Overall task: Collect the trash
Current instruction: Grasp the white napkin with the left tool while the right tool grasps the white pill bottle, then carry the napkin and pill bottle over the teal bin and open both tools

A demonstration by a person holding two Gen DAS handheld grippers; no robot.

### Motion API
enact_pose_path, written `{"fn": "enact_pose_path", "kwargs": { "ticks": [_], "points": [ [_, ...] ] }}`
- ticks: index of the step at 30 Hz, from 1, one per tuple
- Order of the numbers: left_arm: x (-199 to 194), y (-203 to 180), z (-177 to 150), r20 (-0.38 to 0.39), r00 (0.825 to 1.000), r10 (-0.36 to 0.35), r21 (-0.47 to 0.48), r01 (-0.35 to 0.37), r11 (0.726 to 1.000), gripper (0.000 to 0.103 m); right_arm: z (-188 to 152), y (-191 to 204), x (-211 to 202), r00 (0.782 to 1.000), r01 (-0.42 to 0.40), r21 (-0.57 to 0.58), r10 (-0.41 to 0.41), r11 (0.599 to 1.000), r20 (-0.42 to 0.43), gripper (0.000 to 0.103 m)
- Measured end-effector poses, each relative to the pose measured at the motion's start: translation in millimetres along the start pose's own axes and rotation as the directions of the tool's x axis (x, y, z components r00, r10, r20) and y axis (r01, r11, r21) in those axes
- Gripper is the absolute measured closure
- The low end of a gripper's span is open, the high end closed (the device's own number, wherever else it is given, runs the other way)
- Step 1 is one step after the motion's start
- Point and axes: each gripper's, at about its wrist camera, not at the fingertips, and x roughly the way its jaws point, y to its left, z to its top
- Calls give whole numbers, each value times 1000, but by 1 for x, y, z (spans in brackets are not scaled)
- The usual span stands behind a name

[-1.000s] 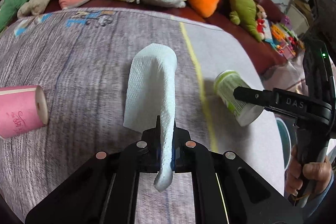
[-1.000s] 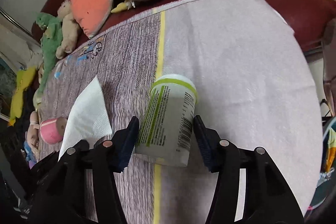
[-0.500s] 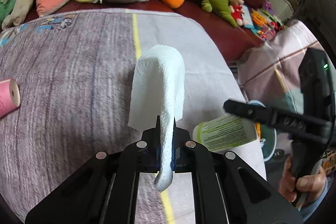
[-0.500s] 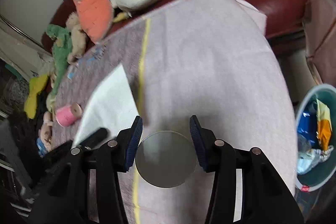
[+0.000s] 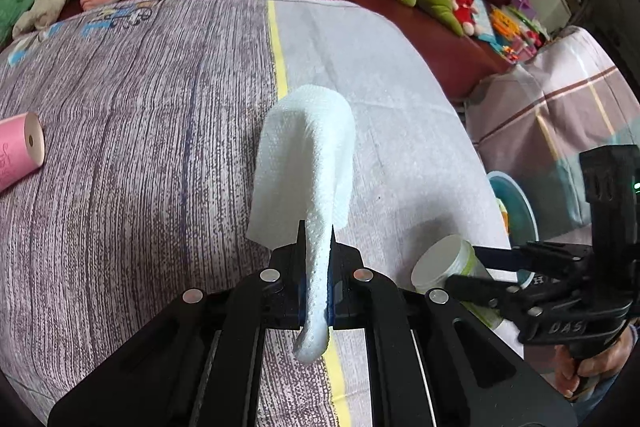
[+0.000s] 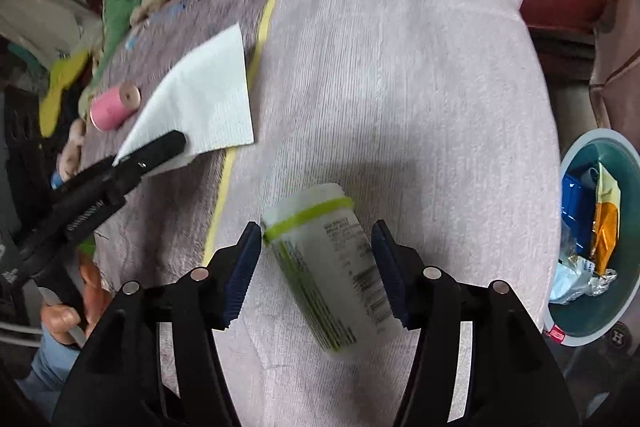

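Trash cup (image 6: 328, 263) blurred, btwn opening right gripper (image 6: 316, 267) | left gripper (image 5: 316, 267) pinching tissue (image 5: 308, 163)

"DAS" on the right gripper (image 5: 486, 273)

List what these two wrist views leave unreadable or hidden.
- Print on the white cup: right wrist view, motion-blurred; the right gripper jaws are opening around it, contact unclear.
- Cup's lower body: left wrist view, hidden behind the right gripper.
- Teal bin: both views, partly cut off; lower contents hidden.
- Paper towel pinch point: left wrist view, buried between the shut left gripper fingers.
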Motion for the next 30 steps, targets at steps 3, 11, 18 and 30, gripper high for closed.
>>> {"fn": "enact_pose_path", "kwargs": {
  "ticks": [3, 11, 18, 30],
  "points": [
    [-4, 2, -1, 5, 1000, 1, 1, -1, 1000, 96, -1, 7, 11, 999, 22, -19, -23, 1000, -31, 42],
    [-12, -9, -3, 8, 1000, 6, 13, -6, 1000, 96, -25, 11, 15, 998, 55, -38, -55, 998, 0, 49],
    [-11, -71, -5, -17, 999, -38, 117, 40, 992, 96, -38, -38, -62, 974, -12, 127, -17, 992, 225, 49],
    [25, -229, -15, -140, 979, -151, 343, 191, 920, 96, -105, -186, -177, 878, -54, 407, -151, 912, 454, 49]
  ]
}}
